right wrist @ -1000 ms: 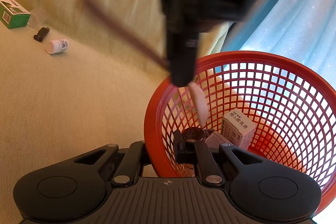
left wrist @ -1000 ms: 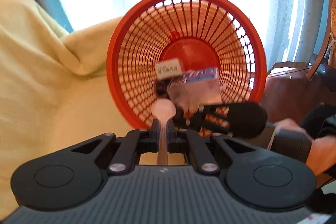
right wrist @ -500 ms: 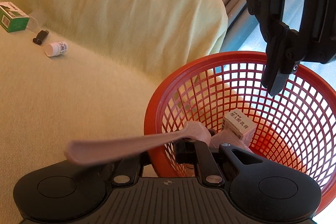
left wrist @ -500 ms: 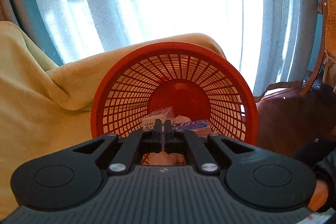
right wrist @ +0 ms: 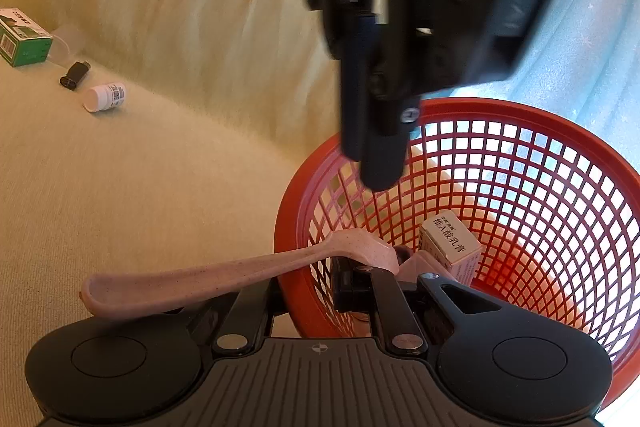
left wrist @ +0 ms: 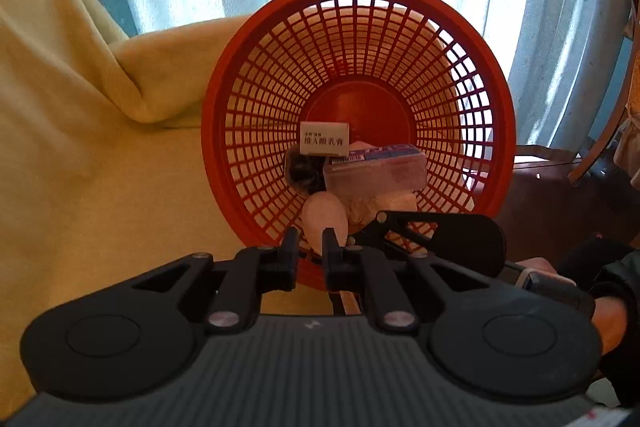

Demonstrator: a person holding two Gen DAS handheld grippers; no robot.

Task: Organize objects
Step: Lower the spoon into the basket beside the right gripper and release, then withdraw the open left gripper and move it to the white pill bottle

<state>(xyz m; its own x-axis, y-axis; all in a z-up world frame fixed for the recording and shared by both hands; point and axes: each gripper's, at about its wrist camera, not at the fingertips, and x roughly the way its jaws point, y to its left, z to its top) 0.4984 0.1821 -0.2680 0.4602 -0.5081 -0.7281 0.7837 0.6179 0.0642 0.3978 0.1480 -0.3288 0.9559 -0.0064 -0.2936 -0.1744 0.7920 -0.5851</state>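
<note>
A red mesh basket [left wrist: 248,67] [right wrist: 520,111] lies tilted on the yellow cover, and my right gripper [right wrist: 312,291] [left wrist: 380,223] is shut on its near rim. A white box [left wrist: 325,143] [right wrist: 448,243], a clear case with a blue label [left wrist: 376,167] and a dark item [left wrist: 306,171] sit inside. A pink spoon [right wrist: 240,275] [left wrist: 324,221] rests loose across the rim, its handle on my right gripper's body. My left gripper [left wrist: 310,255] [right wrist: 380,171] hovers above the spoon's bowl. Its jaws are opening and nothing is between them.
On the yellow-covered seat at far left lie a green box [right wrist: 24,37], a small black item [right wrist: 75,75] and a white bottle [right wrist: 105,97]. Pale curtains hang behind the basket. A dark wooden table [left wrist: 560,195] stands right, and a person's hand [left wrist: 608,319] holds the right gripper.
The left gripper let go of the spoon, which dropped across the basket rim. It lifted away, then came back down over the rim with its fingers slightly apart. The right gripper stayed put.
</note>
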